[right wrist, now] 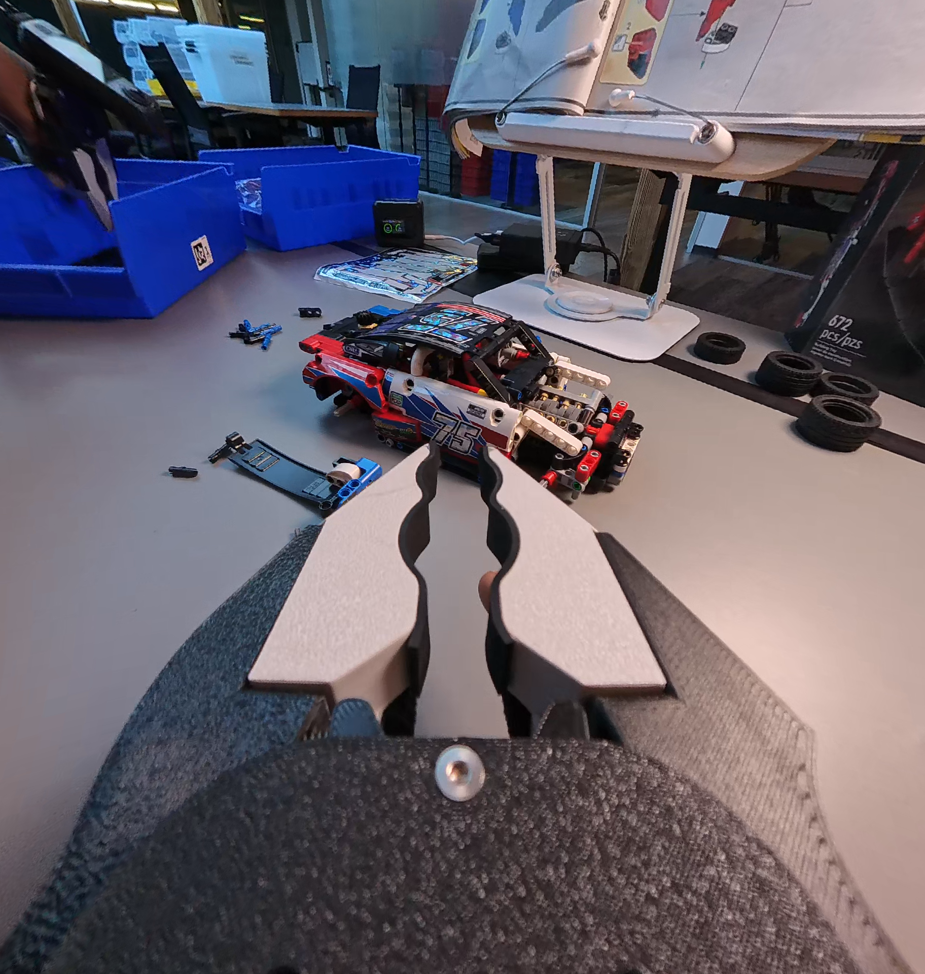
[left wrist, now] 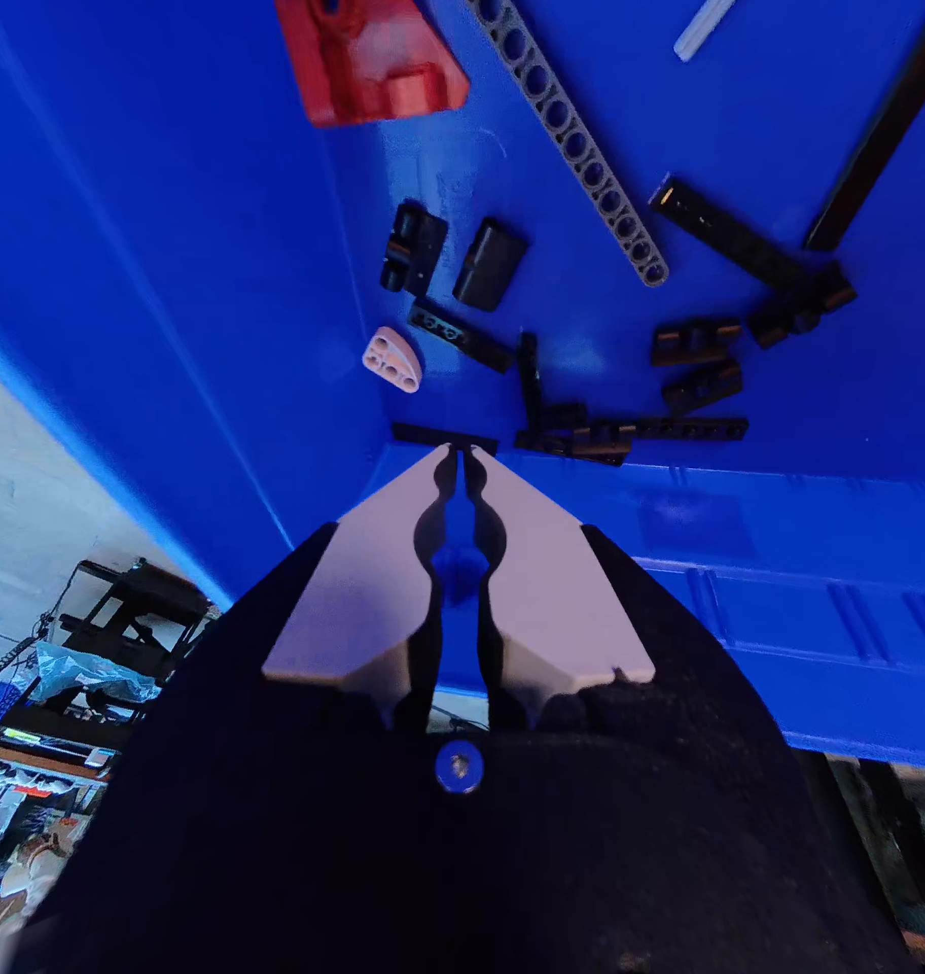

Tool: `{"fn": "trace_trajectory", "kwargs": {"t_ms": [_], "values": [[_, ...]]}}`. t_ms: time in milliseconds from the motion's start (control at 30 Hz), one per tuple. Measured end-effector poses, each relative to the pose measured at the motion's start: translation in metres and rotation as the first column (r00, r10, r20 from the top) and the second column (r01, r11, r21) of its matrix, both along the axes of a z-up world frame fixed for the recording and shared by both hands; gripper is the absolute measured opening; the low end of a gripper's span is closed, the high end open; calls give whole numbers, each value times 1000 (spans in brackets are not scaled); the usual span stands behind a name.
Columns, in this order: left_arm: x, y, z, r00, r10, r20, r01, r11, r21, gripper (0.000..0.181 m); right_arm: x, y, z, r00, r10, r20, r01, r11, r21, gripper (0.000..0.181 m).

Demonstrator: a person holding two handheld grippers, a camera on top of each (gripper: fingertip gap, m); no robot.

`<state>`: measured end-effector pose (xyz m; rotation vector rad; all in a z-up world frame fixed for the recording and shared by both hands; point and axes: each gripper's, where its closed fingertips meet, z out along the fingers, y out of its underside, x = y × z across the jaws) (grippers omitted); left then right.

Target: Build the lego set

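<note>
Left gripper [left wrist: 460, 450] reaches into a blue plastic bin [left wrist: 186, 263], jaws nearly closed, tips pinching a thin flat black plate piece [left wrist: 423, 433] at centre of the left wrist frame, where bin floor meets wall. Other loose parts lie on the bin floor: long grey beam with holes [left wrist: 571, 142] at upper centre, red moulded panel [left wrist: 371, 58] top centre-left, small white curved piece with holes [left wrist: 392, 361] left of centre, a cluster of black connectors and beams [left wrist: 629, 432] right of centre. Right gripper [right wrist: 458, 456] hovers above the grey counter [right wrist: 133, 580], jaws open, nothing between them. Partly built red, white and blue lego race car [right wrist: 465, 400] sits on the counter at mid-frame, just beyond the tips. Black curved panel with blue end [right wrist: 297, 471] lies left of the car, small blue and black pins [right wrist: 255, 332] further up-left. Four black rubber tyres [right wrist: 813, 392] at right, two stacked. Open instruction booklet on a white stand [right wrist: 608, 132] upper right.
</note>
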<state>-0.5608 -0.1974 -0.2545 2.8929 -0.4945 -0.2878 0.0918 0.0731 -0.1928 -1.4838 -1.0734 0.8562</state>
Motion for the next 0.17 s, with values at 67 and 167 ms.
{"fn": "trace_trajectory", "kwargs": {"t_ms": [67,167], "values": [[-6,5,0,998,47,-36,-46,998,34,17,1,0,2,1000,-3,-5,3,1000,5,12],[-17,12,-2,994,35,-100,-29,998,61,33,3,0,4,1000,-11,-13,12,1000,15,12]]}}
